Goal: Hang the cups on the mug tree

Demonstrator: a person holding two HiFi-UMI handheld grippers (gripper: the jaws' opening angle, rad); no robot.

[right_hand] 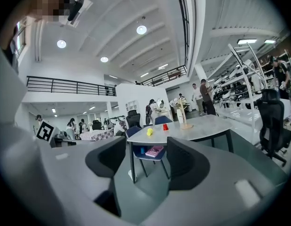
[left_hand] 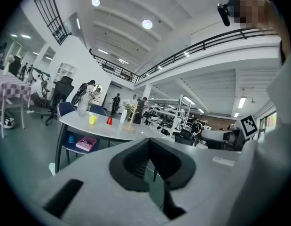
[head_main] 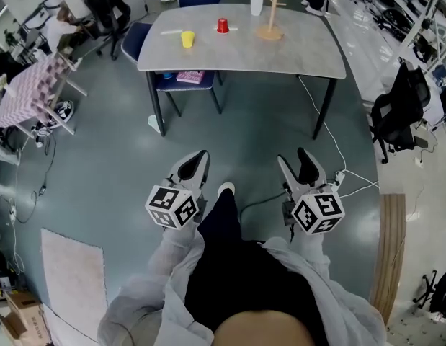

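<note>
Spreading across most of the head view, a teal floor [head_main: 100,164] carries everything else. A grey table [head_main: 295,52] stands on it at the upper centre of the frame, well apart from the person, whose pale sleeves [head_main: 165,265] and dark clothing fill the bottom centre. At the upper left edge is a table with a checked cloth [head_main: 32,85], at the right edge a black office chair [head_main: 399,114], and at the lower left a pale mat [head_main: 71,280]. A blue chair [head_main: 136,38] is pushed in at the grey table's left end, and a pink book [head_main: 190,76] lies on a seat under the table's near edge.

Both tools are held low, just below the middle of the frame and pointing up toward the table. The left gripper [head_main: 199,156] sits left of centre; its own view shows the dark pads [left_hand: 136,161] brought together with nothing between them. The right gripper [head_main: 292,157] sits right of centre, its pads [right_hand: 183,161] standing apart and empty, the far table visible through the gap.

On the tabletop, the wooden mug tree [head_main: 269,31] stands at the upper centre-right with no cup on its pegs, just beside a white vase [head_main: 256,1]. The red cup [head_main: 223,26] sits left of the tree, and the yellow cup [head_main: 187,40] further left again; both rest on the table, apart from each other.
</note>
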